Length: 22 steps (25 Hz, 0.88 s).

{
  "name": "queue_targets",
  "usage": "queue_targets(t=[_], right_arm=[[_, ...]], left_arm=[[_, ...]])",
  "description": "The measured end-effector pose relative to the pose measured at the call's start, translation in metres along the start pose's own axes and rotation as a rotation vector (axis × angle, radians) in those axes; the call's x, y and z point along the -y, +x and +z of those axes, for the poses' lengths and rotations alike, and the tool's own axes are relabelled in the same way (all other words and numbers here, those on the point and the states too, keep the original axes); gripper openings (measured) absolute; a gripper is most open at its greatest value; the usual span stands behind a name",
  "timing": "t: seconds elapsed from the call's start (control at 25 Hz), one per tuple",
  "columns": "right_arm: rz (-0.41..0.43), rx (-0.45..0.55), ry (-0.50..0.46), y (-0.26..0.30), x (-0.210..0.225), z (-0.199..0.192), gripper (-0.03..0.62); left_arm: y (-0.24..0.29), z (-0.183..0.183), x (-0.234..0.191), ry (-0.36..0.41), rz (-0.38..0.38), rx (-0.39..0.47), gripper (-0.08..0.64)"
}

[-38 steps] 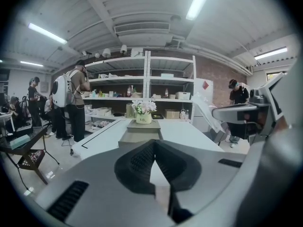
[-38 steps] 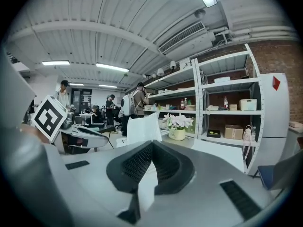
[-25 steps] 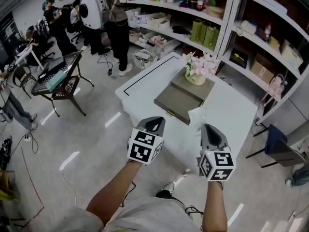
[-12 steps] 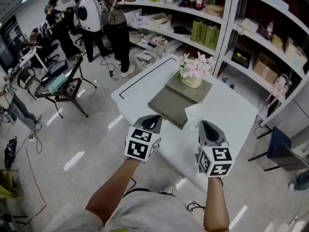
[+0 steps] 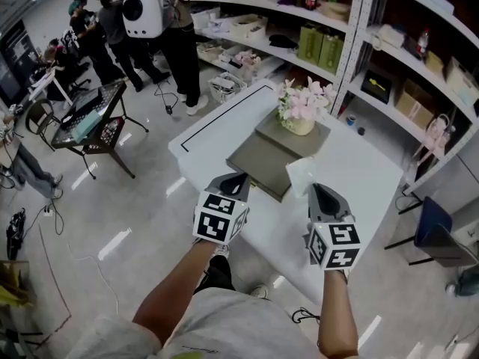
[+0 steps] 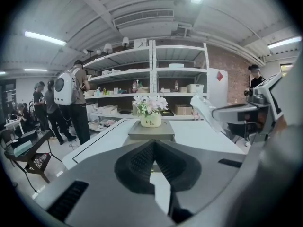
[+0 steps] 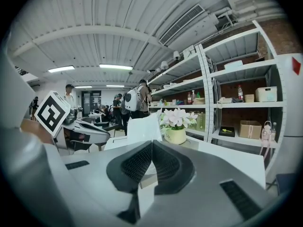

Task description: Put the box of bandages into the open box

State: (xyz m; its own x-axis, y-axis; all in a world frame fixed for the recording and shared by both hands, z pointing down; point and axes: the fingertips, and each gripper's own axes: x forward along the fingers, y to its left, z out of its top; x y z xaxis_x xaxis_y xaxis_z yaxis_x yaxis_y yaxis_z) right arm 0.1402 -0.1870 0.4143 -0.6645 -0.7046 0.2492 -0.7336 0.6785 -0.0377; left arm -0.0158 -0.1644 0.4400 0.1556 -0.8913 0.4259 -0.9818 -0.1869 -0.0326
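A white table (image 5: 352, 170) stands ahead of me. On it lies a flat grey box (image 5: 258, 159) with a second grey slab and a pot of pink flowers (image 5: 301, 109) on top. A white open box with a raised flap (image 5: 303, 175) sits by the table's near edge, and its inside is hidden. No box of bandages can be made out in any view. My left gripper (image 5: 239, 179) hangs shut and empty just before the grey box. My right gripper (image 5: 320, 193) is shut and empty right behind the white flap (image 7: 144, 126). In the left gripper view the flap (image 6: 208, 113) shows at right.
White shelving (image 5: 419, 66) full of goods runs behind and right of the table. Several people (image 5: 157, 28) stand at the shelves to the left. A black trolley (image 5: 90, 122) and a dark chair (image 5: 438, 234) stand on the floor either side.
The table has come nearer and both grippers have edged forward towards its near edge. Their jaws stay shut. The people at the back have shifted.
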Motion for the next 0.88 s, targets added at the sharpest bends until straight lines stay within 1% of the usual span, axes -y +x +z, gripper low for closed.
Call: queue_targets(t=[0.16, 0.36, 0.88], right_arm=[[-0.010, -0.016, -0.006, 0.017, 0.001, 0.000, 0.005], [-0.036, -0.042, -0.006, 0.048, 0.000, 0.003, 0.005], [-0.173, -0.084, 0.015, 0.120, 0.005, 0.014, 0.005]], left_arm=[[0.017, 0.001, -0.012, -0.005, -0.019, -0.003, 0.003], [0.042, 0.006, -0.037, -0.002, -0.051, -0.006, 0.003], [0.118, 0.030, -0.092, 0.032, -0.207, -0.008, 0.003]])
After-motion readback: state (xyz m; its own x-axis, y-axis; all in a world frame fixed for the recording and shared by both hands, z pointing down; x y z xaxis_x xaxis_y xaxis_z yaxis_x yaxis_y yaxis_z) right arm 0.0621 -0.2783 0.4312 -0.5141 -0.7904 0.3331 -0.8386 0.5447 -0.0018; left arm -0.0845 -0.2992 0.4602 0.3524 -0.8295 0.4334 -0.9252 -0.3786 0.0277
